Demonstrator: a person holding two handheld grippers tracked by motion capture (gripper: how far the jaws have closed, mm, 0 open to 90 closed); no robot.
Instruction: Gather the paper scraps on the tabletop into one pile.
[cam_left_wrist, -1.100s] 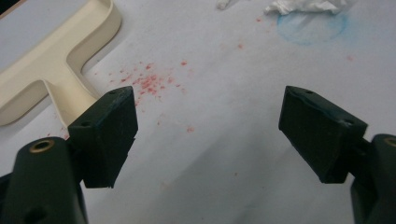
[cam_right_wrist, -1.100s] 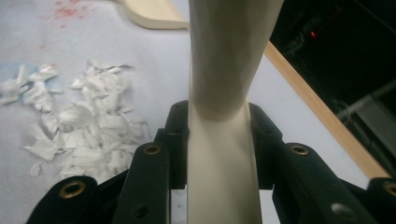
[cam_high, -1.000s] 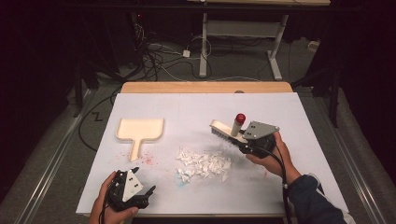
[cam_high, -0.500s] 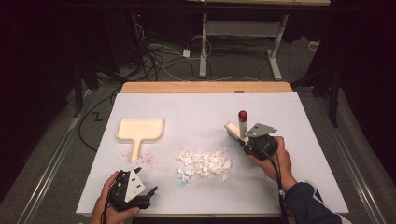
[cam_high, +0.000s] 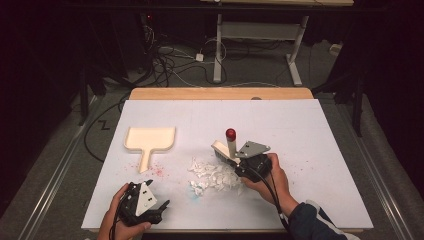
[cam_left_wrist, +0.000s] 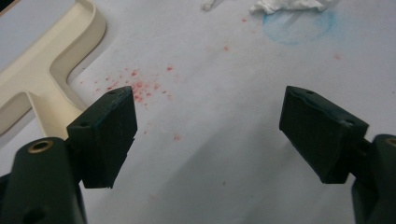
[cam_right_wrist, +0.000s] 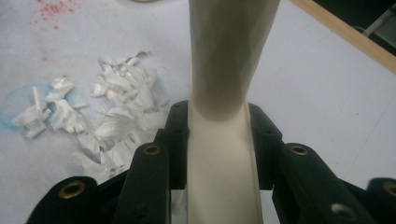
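White tabletop (cam_high: 310, 135) bears paper scraps (cam_high: 215, 175); right hand-held gripper (cam_right_wrist: 219, 140) clamps brush handle (cam_right_wrist: 224, 70); left hand-held gripper (cam_left_wrist: 210, 130) gapes wide.

The right gripper (cam_high: 235, 162), clamped on a cream brush (cam_high: 226, 150) with a red-tipped handle, has slid from right of centre in the high view down and leftward to the right edge of the white paper scraps (cam_high: 214, 176). The brush head, earlier well clear of the pile, now touches the scraps.
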